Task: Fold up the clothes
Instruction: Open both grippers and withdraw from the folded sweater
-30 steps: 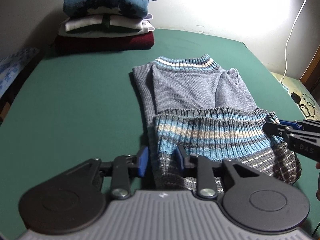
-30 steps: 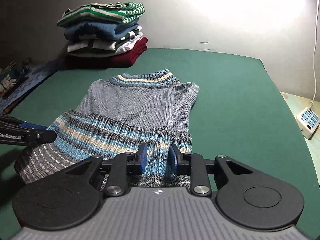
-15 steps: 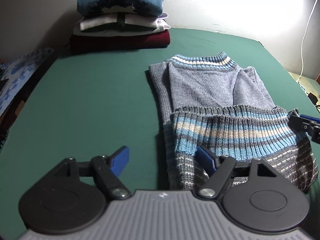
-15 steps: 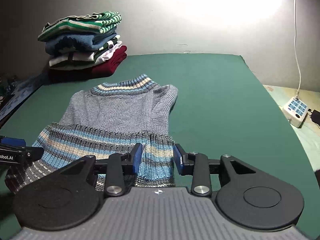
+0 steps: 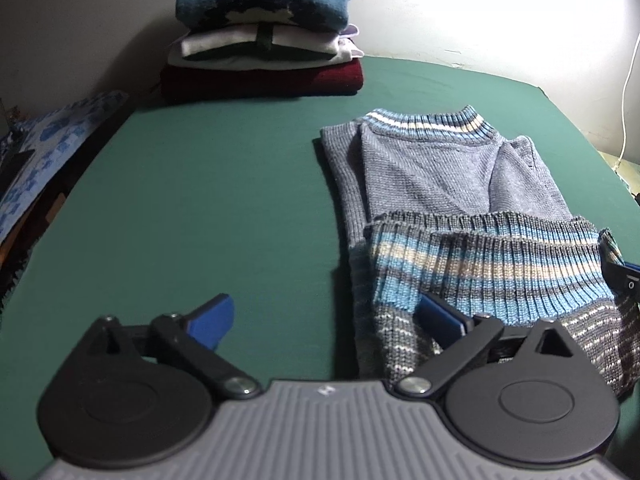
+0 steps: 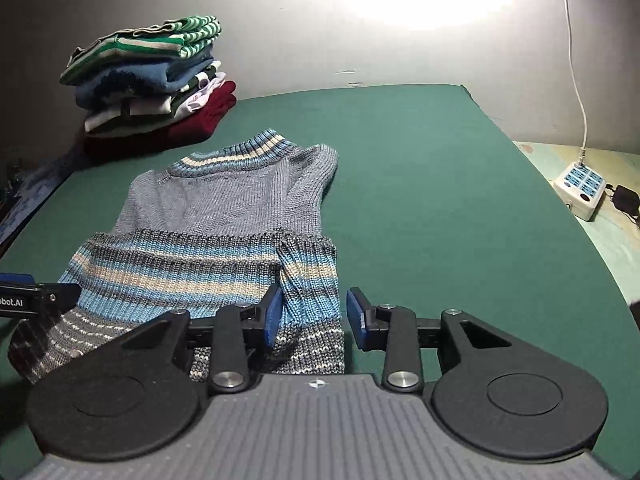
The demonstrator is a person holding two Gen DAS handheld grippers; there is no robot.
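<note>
1. Left wrist view. Left gripper (image 5: 326, 320) jaws opening, near full spread, holding nothing. Left finger (image 5: 212, 320) sits over bare green bed (image 5: 200, 200); right finger (image 5: 440, 314) lies on the sweater (image 5: 460, 184) near its left edge, but nothing is pinched.
2. Same view. Sweater lies flat on the right half of the bed, collar (image 5: 428, 122) toward the wall. Striped hem (image 5: 488, 268) is folded up over the grey body, sleeves tucked in. Stack (image 5: 264, 32) of folded clothes sits at the far left corner, well apart.
3. Right wrist view. Right gripper (image 6: 314, 314) part open. Hem corner sits between the pads; left pad (image 6: 274, 312) touches the knit, right pad (image 6: 356, 318) stands clear of it. No grip.
4. Same view. Left gripper's tip shows at the sweater's far left edge, beside the hem. Power strip (image 6: 580, 184) lies off the bed to the right.
5. Judgement: the hem fold is being let go. To do it well, open both sides fully, then lift straight off so the ribbing does not drag or spring back.
6. Check that the hem edge lies square across the body, both corners level.
7. Risk: thick knit may catch on a pad, so withdraw slowly.
</note>
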